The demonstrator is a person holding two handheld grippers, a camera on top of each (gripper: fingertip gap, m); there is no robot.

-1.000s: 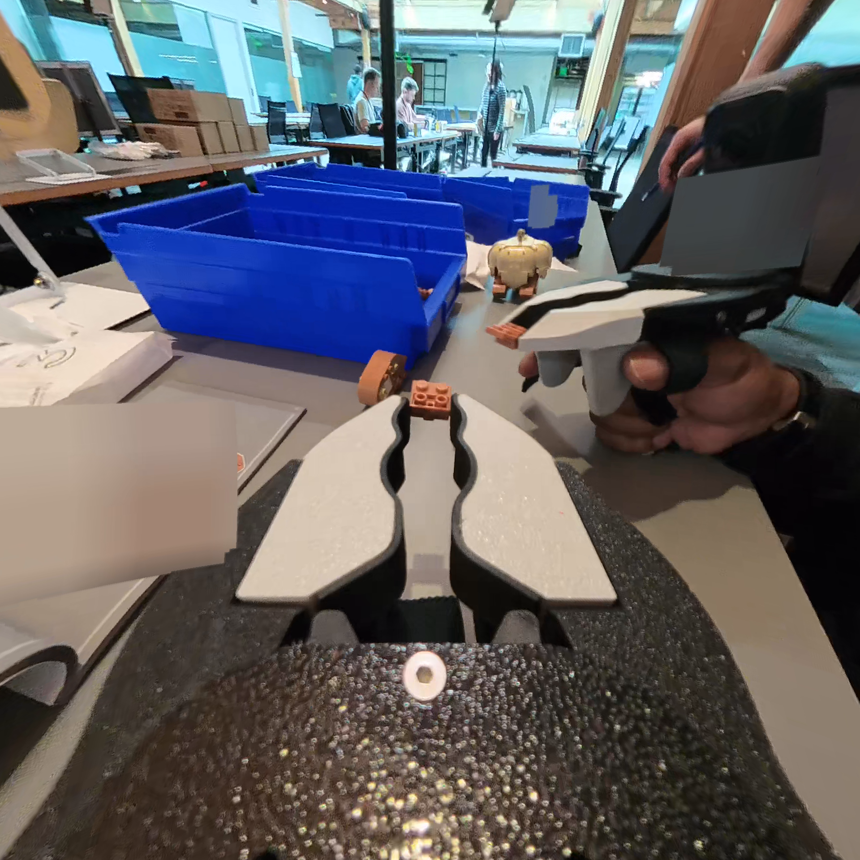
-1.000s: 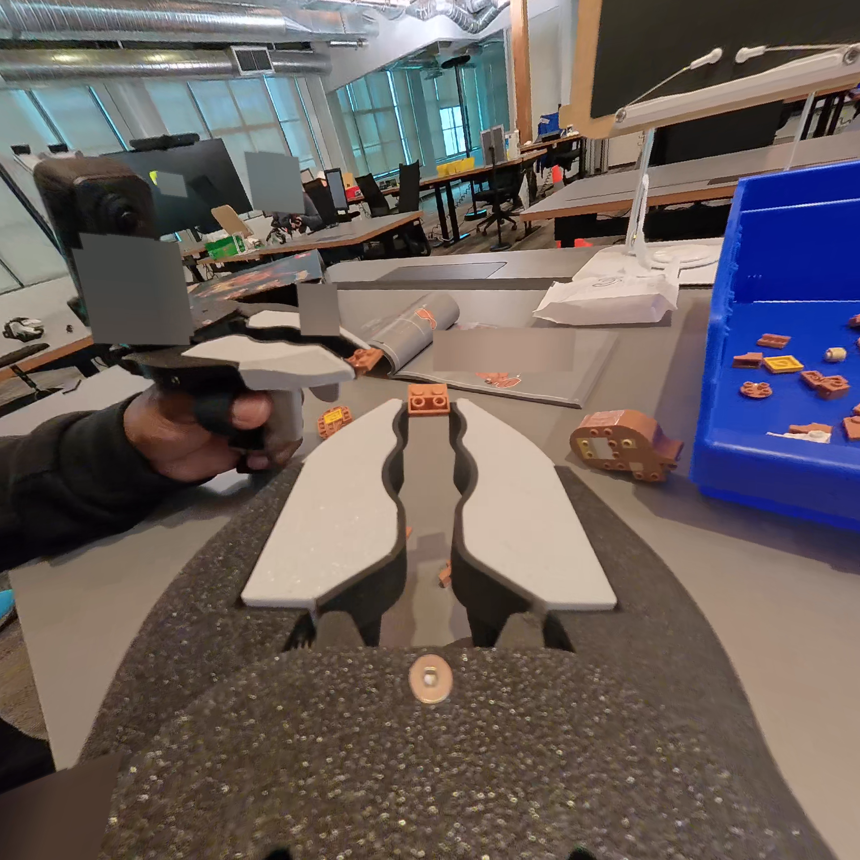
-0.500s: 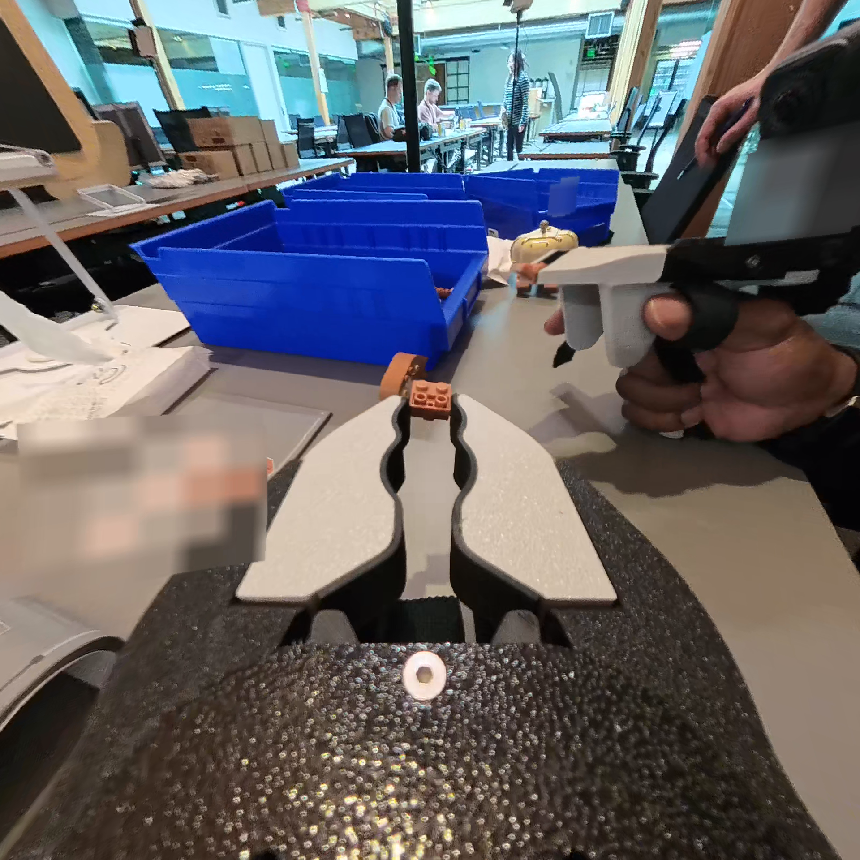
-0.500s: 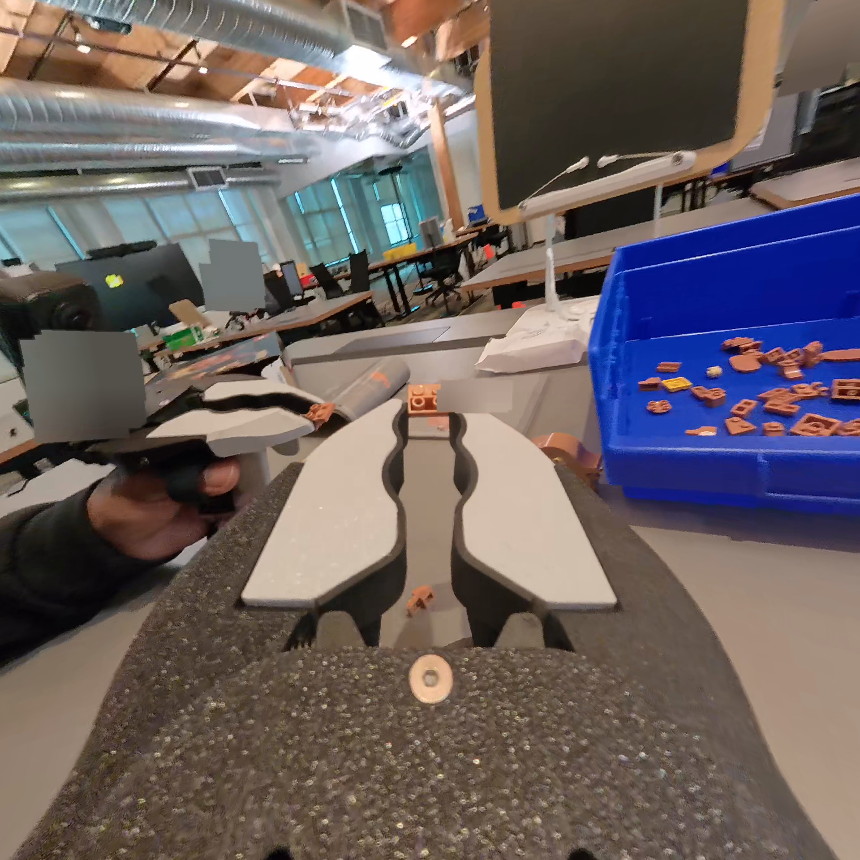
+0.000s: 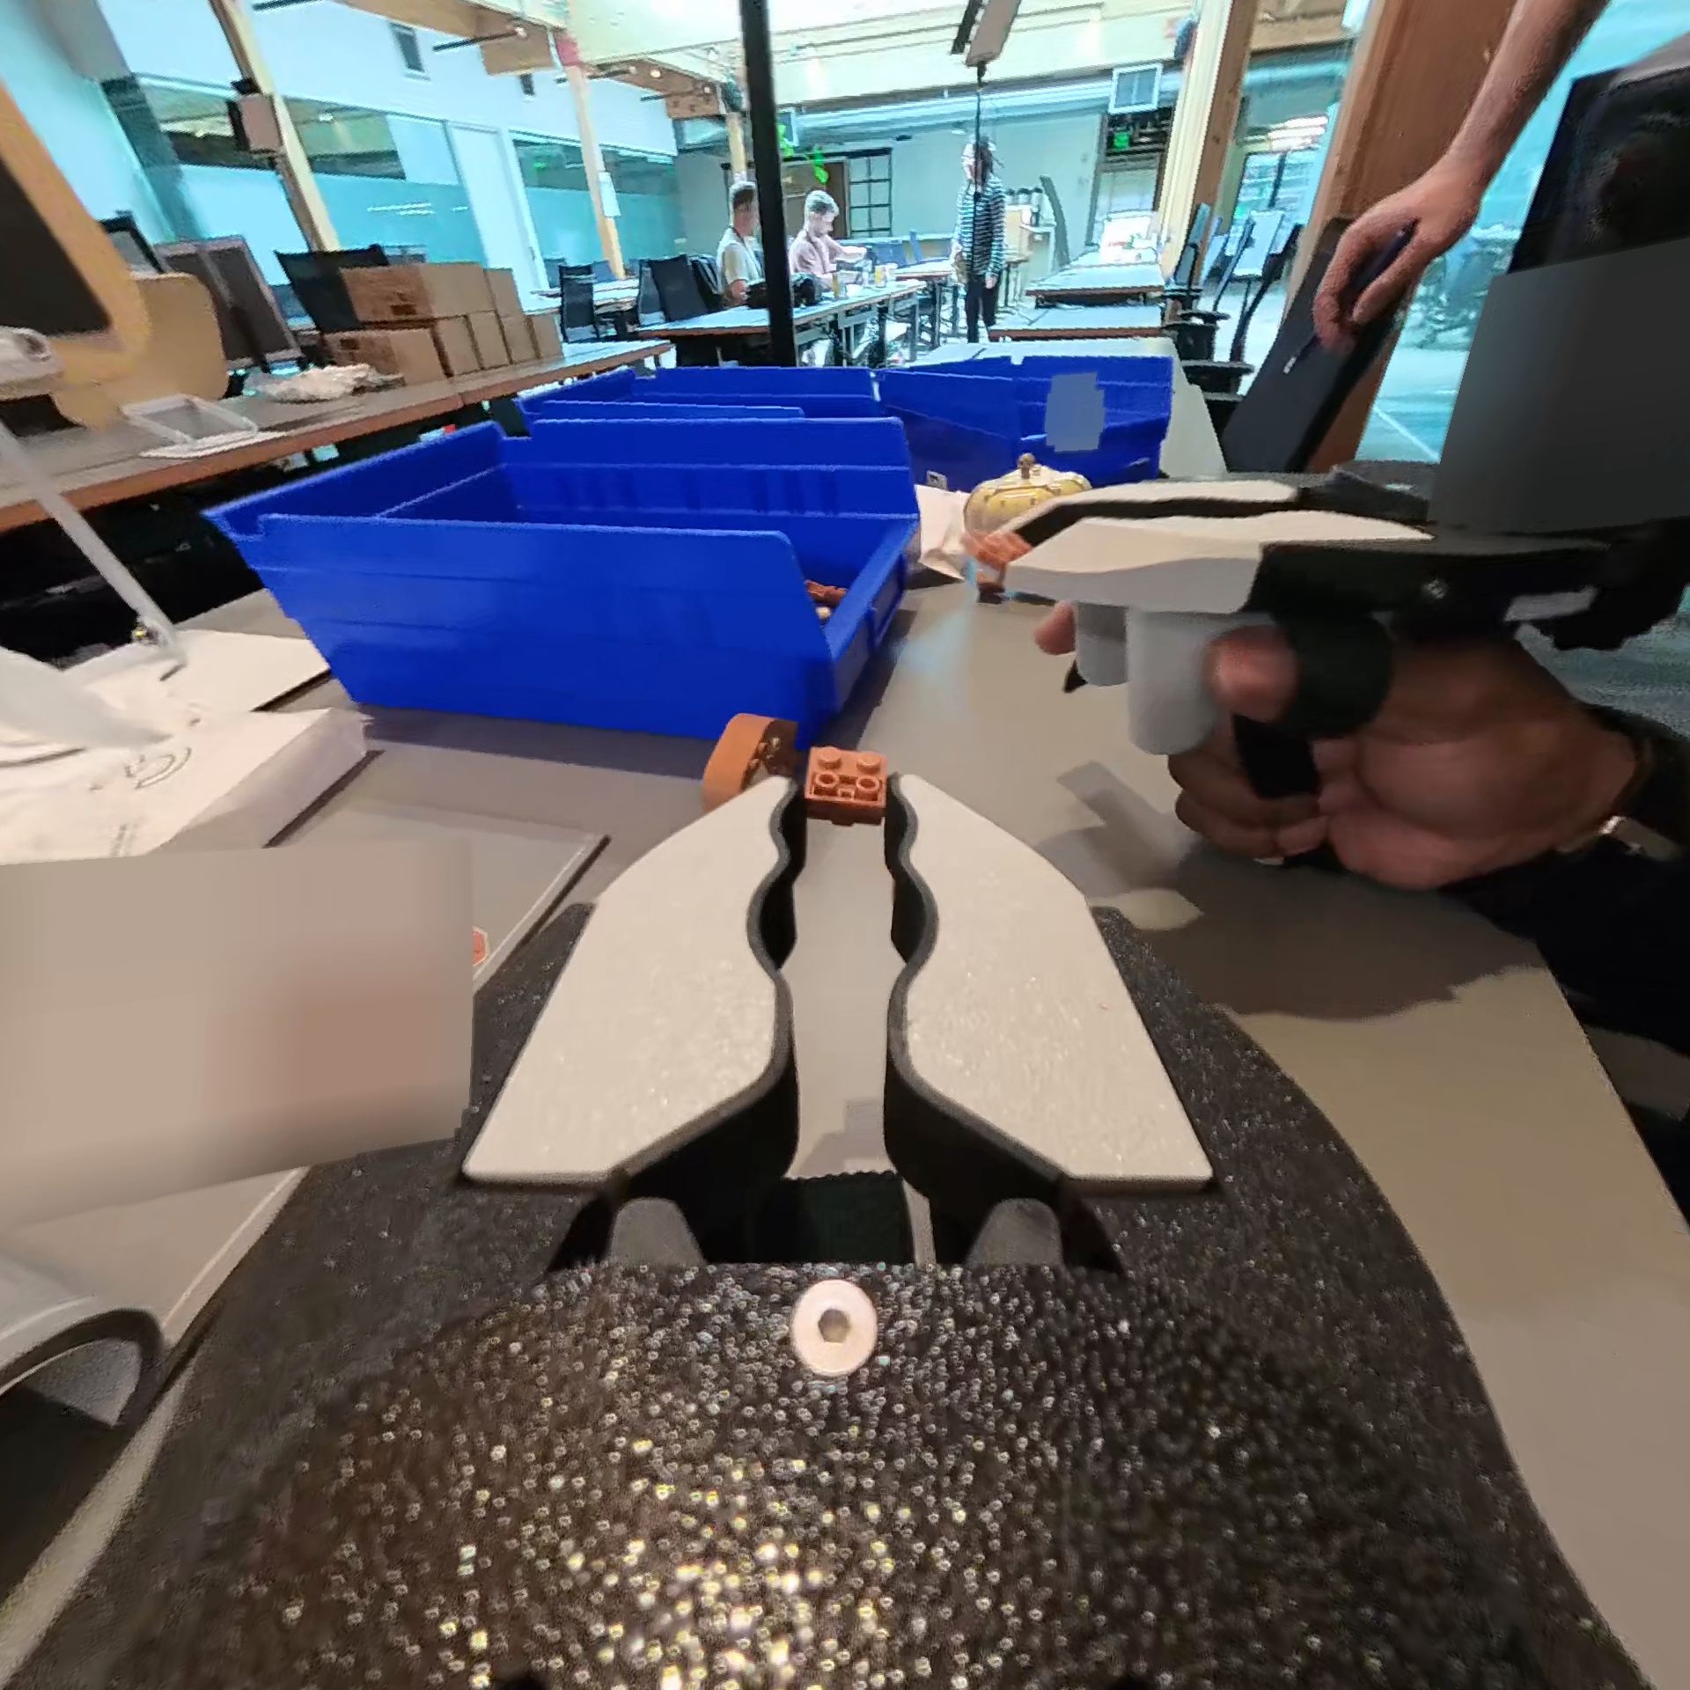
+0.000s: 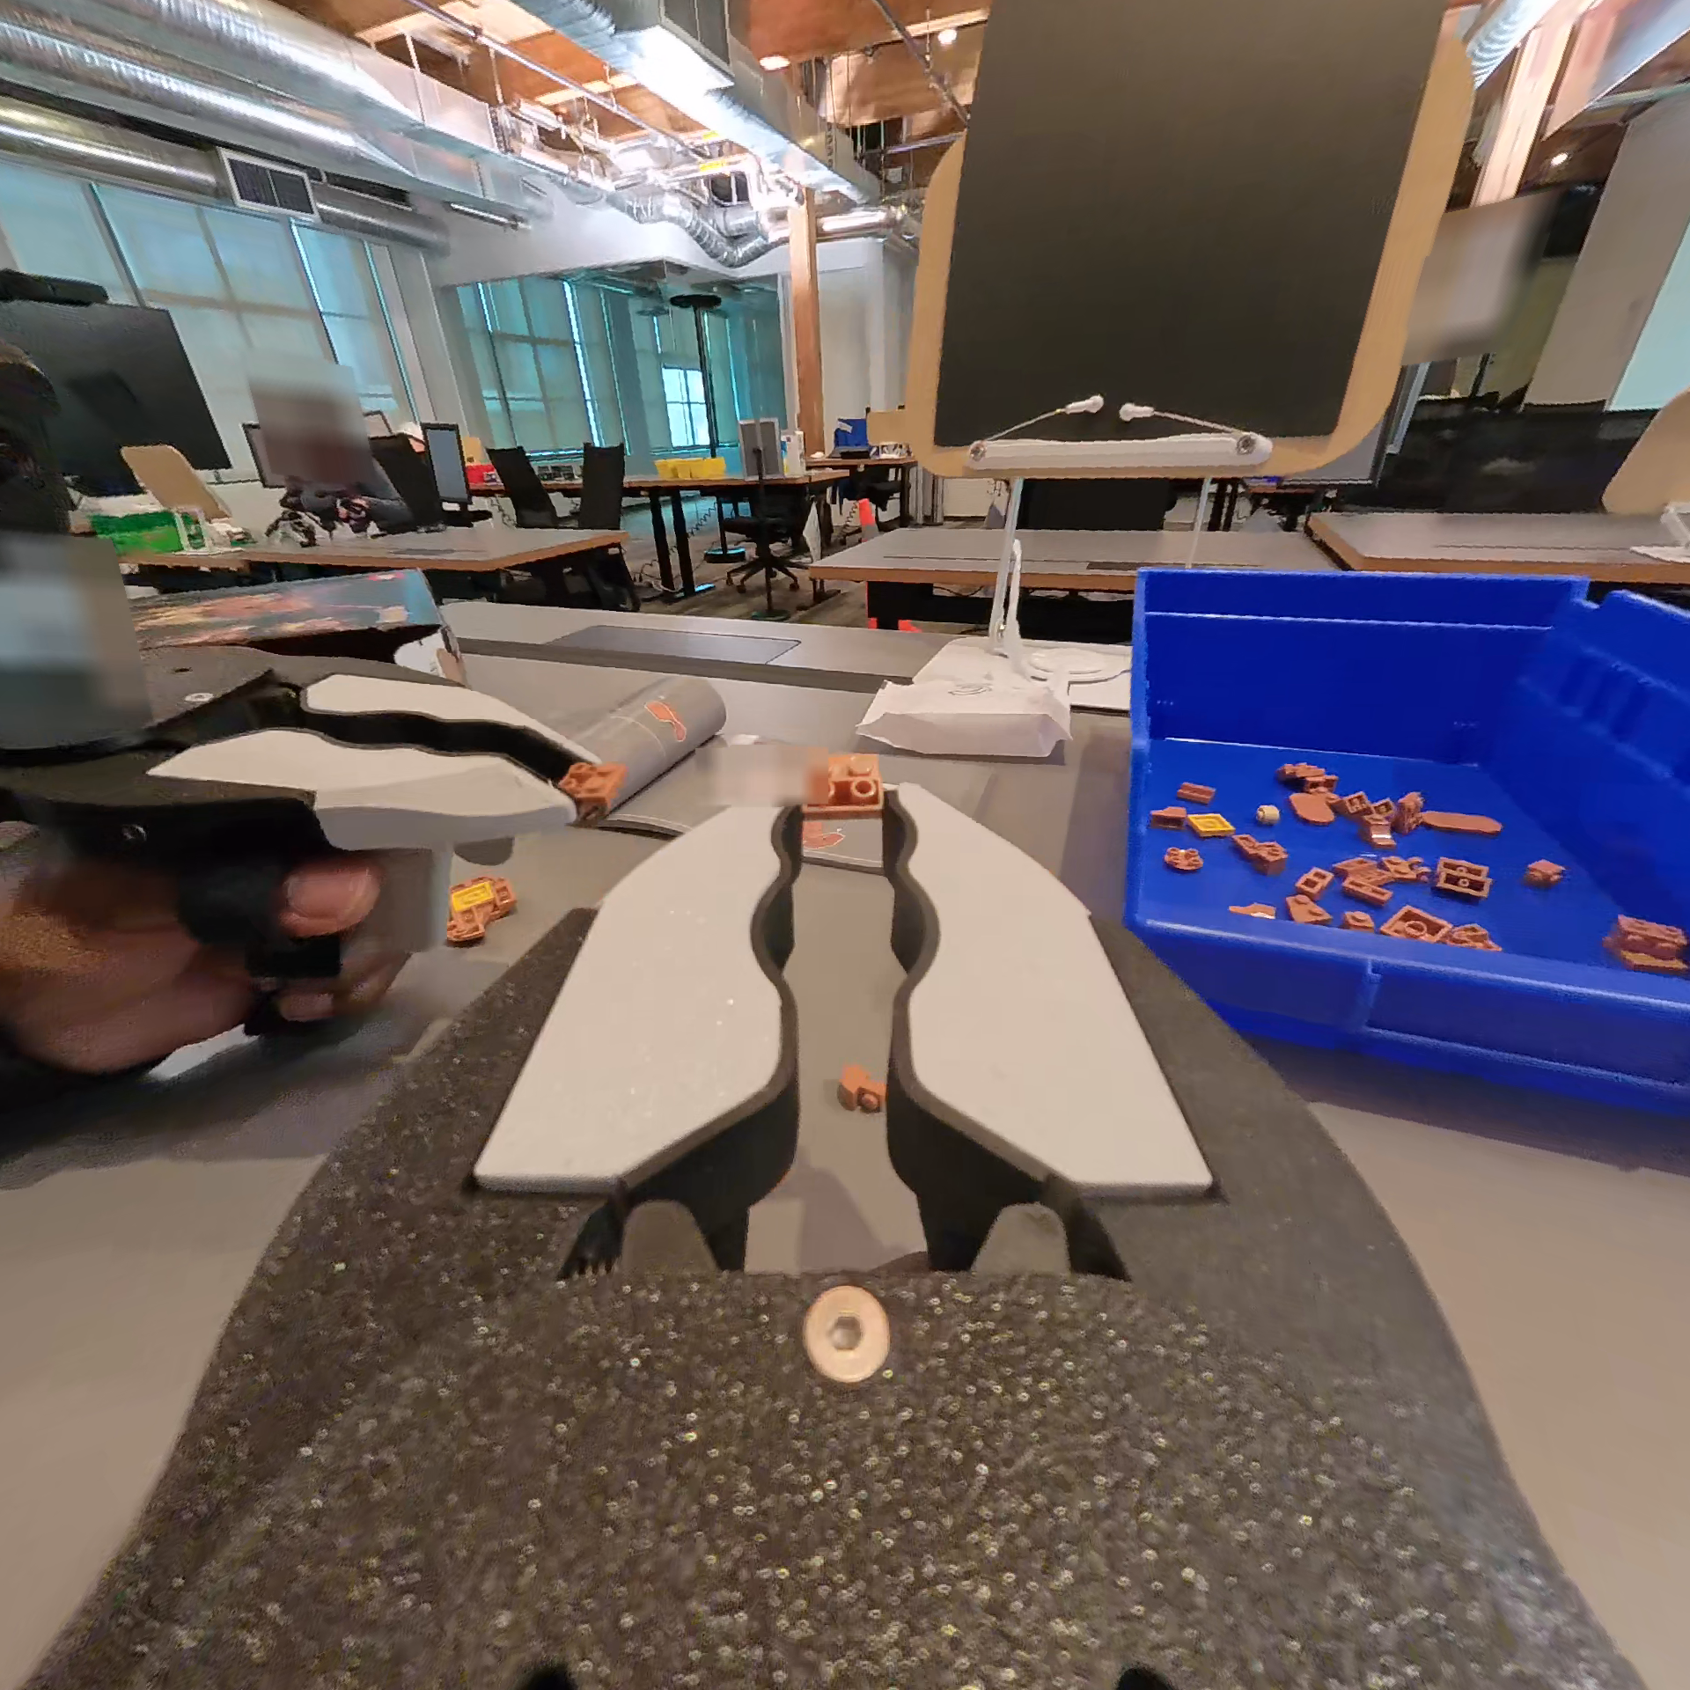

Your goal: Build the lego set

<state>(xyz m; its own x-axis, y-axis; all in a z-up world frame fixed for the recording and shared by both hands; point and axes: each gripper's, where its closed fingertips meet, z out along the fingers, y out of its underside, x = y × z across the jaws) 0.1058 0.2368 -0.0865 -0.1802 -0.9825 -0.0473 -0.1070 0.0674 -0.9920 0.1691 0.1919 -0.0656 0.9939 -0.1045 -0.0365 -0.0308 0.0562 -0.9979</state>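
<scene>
**Two hand-held grippers, each pinching a small brown brick**

The left gripper (image 5: pixel 843 796) is narrowed onto a brown studded brick (image 5: pixel 845 786), pads pressing its sides, held above the grey tabletop (image 5: pixel 1006 695); over the last second its grasp has not altered. The right gripper (image 6: pixel 841 794) likewise clamps a brown brick (image 6: pixel 846 785), and has risen and swung toward the blue bin (image 6: pixel 1372 988) of loose brown pieces at the tabletop's right edge; a rounded brown part (image 5: pixel 743 752) lies just beyond the left gripper's tips.
</scene>
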